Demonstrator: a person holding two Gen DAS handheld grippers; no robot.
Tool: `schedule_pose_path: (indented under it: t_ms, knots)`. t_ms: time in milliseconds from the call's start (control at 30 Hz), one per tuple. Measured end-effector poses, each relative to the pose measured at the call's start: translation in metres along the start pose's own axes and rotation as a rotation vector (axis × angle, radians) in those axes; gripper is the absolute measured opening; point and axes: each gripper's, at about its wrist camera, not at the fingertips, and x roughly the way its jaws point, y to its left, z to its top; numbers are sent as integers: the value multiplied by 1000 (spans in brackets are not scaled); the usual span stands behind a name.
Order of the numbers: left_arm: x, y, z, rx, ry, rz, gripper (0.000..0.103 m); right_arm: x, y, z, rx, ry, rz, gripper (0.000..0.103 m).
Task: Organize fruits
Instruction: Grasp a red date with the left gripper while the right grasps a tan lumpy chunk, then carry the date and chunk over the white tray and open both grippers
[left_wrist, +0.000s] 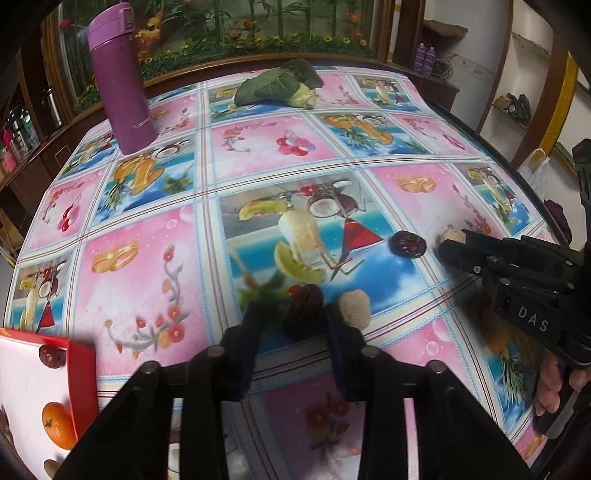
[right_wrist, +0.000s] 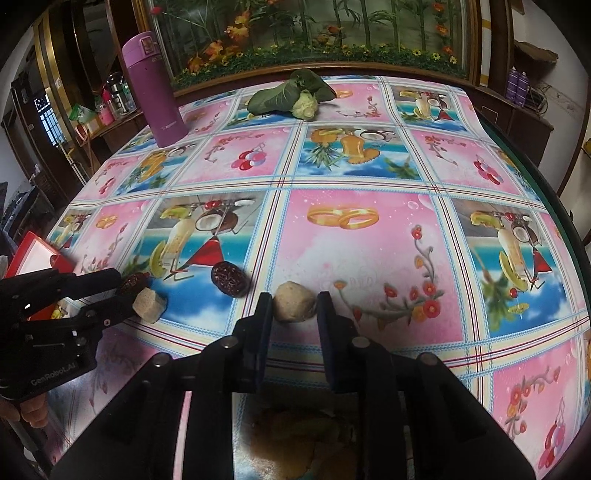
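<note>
Dates and pale lumps on patterned tablecloth (right_wrist: 369, 162). Left gripper (left_wrist: 291, 317) pinches a dark date (left_wrist: 303, 308), a beige lump (left_wrist: 355, 307) just beside; right gripper (right_wrist: 294, 308) clamps a tan lump (right_wrist: 294, 306). A loose date (right_wrist: 228, 278) lies between; red box (left_wrist: 79, 369) holds an orange (left_wrist: 57, 424).

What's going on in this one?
A person with a gripper in each hand is sorting small fruits on a table with a patterned cloth. The right gripper is shut on a tan fruit. The left gripper brackets a dark red date, a tan lump just beside it. Another date lies between them. A red-rimmed box holds an orange.
</note>
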Motion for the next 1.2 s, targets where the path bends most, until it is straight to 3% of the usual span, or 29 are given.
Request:
schedule_pose_path:
  t_ms: [67, 267, 433, 567, 733, 933, 1067, 1200]
  knots:
    - [-1, -2, -1, 4, -6, -8, 14, 0, 2, 0, -7, -3, -7, 26]
    - [-15, 6, -5, -40, -28, -10, 14, -8, -2, -1, 20, -46, -13, 26]
    - [-60, 15, -17, -73, -117, 24, 14, -19, -2, 0, 54, -90, 38, 26]
    - [-105, 31, -38, -106, -179, 49, 14, -33, 21, -1, 35, -126, 85, 26]
    - [-144, 65, -67, -164, -216, 109, 14, -44, 80, -10, -34, -124, 207, 26]
    - [-179, 136, -110, -300, -225, 226, 14, -50, 177, -20, -176, -71, 375, 26]
    - [-195, 177, -136, -386, -230, 300, 14, -52, 232, -19, -254, -53, 444, 26]
    - [-200, 203, -155, -428, -214, 318, 14, -50, 280, -18, -324, -29, 479, 26]
